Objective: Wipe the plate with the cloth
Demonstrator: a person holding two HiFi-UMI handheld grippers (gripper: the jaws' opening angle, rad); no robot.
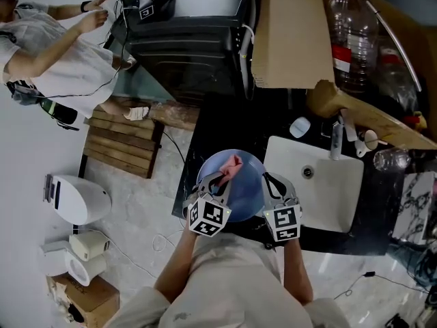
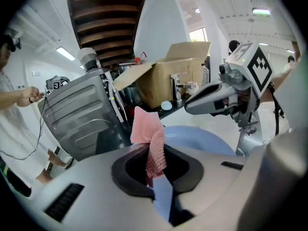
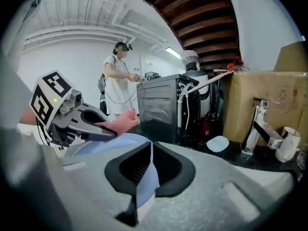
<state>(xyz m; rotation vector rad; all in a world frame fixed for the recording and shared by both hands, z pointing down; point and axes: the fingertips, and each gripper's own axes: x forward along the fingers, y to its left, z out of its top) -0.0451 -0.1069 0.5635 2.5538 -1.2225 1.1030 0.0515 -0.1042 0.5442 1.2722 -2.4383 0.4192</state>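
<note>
- Left gripper [image 1: 220, 178] clenched on the cloth [image 2: 147, 129]: pink, waffle-knit, bunched, sticking up from the jaws over the plate's near rim.
- Right gripper [image 1: 268, 178] clamped on the right rim of the plate [image 1: 246, 191]: round, smooth, pale blue.
- The plate sits over the black glossy counter [image 1: 218, 125] by its front edge, just left of the white rectangular sink [image 1: 345, 210]. Can't tell if it is lifted or resting.
- Marker cubes carry black-and-white square patterns.
- A chrome faucet [image 1: 336, 139] stands behind the sink, and a brown cardboard box [image 1: 293, 33] is further back.
</note>
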